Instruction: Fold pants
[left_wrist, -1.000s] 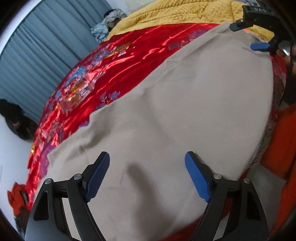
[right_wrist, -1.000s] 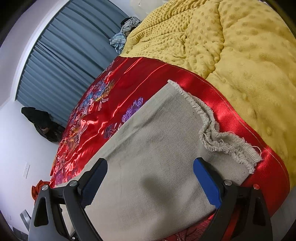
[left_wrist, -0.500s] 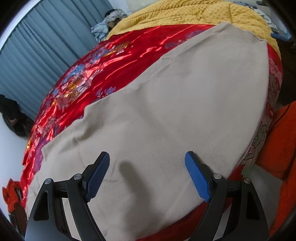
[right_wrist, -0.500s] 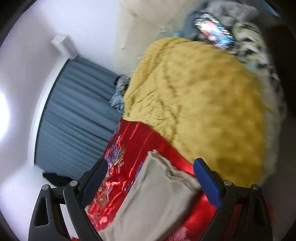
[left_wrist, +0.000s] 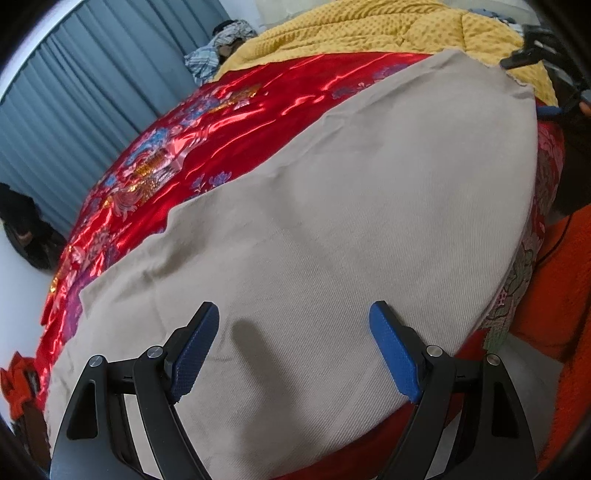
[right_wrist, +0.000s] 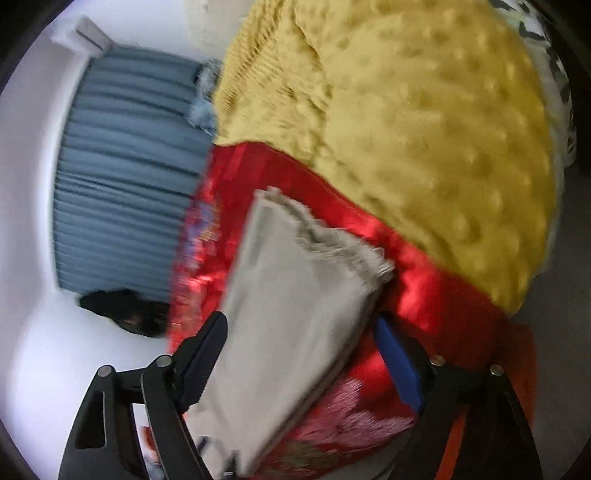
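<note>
left gripper — fingers wide apart, low over the near end of the pants | right gripper — fingers apart too, by the pants' frayed end | pants lie flat on red cover | yellow blanket past the pants

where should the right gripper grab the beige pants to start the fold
Grip the frayed hem of the beige pants, at the corner nearest the yellow blanket. Come in low from the near bed edge, one finger under the cloth: the pants lie flat on the red bedspread, and only that edge lifts slightly.
</note>
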